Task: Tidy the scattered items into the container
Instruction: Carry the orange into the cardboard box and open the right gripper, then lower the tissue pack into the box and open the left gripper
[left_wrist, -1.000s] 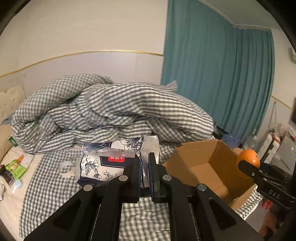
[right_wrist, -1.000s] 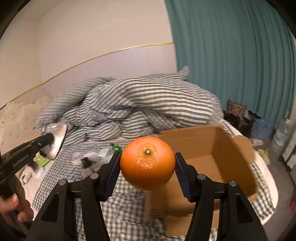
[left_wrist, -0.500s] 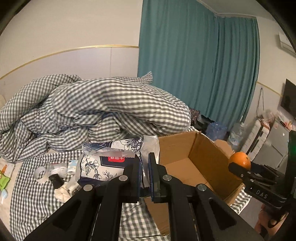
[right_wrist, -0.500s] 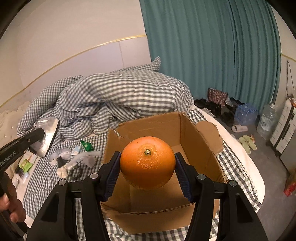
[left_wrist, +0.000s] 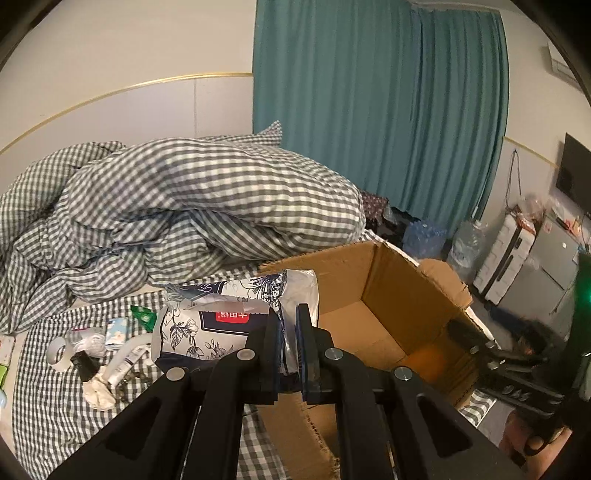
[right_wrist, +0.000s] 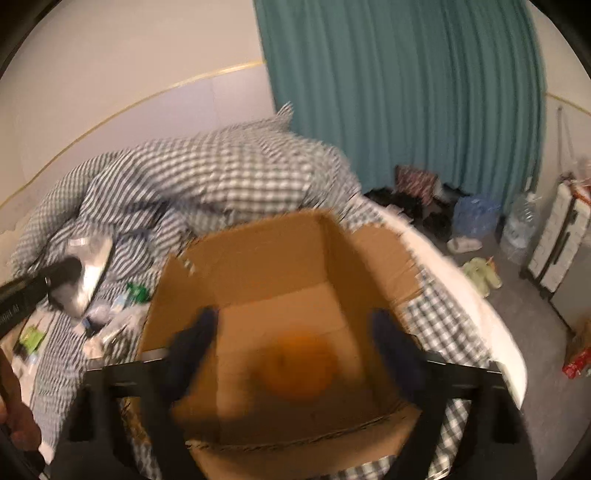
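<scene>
Orange (right_wrist: 295, 365) dropped, right view only

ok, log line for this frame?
left hand-held gripper: shut on floral packet | right hand-held gripper: opening, nothing between jaws | orange: in cardboard box

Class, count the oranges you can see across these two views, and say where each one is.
1. The orange lies blurred inside the cardboard box, below the opening right tool, which no longer touches it. The box walls could hide others.
</scene>
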